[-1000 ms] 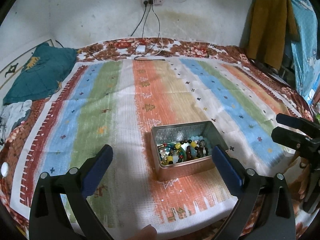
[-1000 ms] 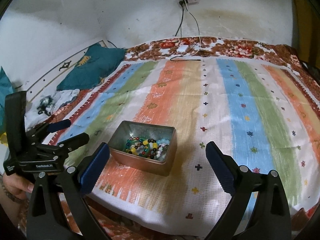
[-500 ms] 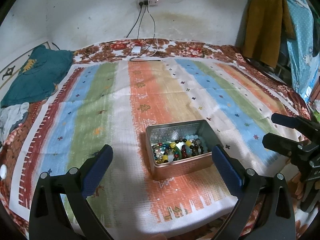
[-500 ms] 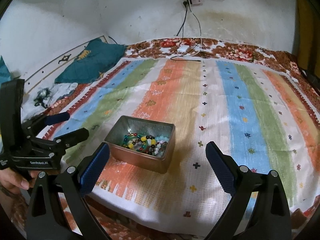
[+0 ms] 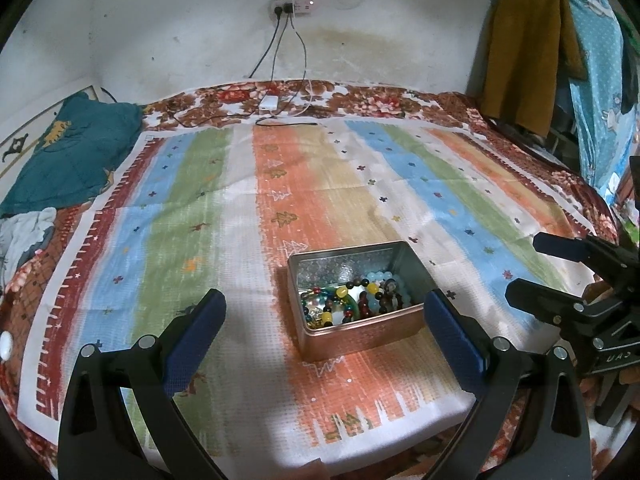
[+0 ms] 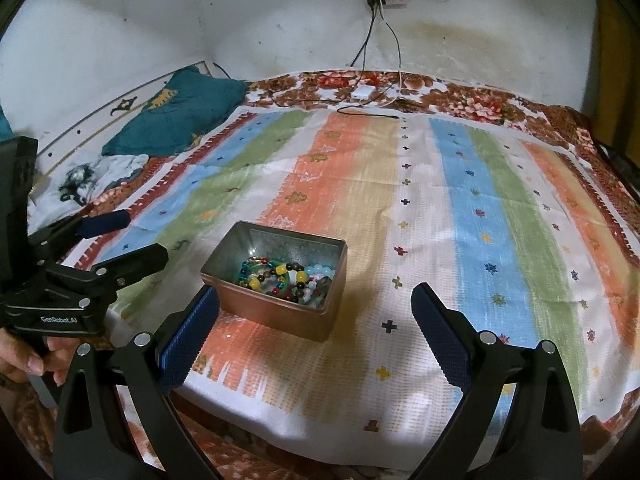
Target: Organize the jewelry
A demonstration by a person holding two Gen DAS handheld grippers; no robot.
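Note:
An open metal tin (image 5: pixel 316 342) stands on the striped cloth (image 5: pixel 224 240) near its front edge. It holds a pile of coloured bead bracelets (image 5: pixel 356 300). The tin (image 6: pixel 272 314) and beads (image 6: pixel 286 278) also show in the right wrist view. My left gripper (image 5: pixel 324 312) is open and empty, hovering just before the tin. My right gripper (image 6: pixel 314 308) is open and empty, also just before the tin. Each gripper shows from the side in the other's view, the right one (image 5: pixel 524 268) and the left one (image 6: pixel 140 238).
The cloth lies on a bed with a floral sheet (image 5: pixel 376 100). A teal pillow (image 5: pixel 64 152) and crumpled clothes (image 5: pixel 24 236) lie at the left. A white charger (image 5: pixel 269 104) with cables lies at the back. Clothes (image 5: pixel 528 52) hang at the right.
Both grippers have drifted slightly, so the tin sits a little nearer the centre of each view. Both stay open and empty. The tin has not moved.

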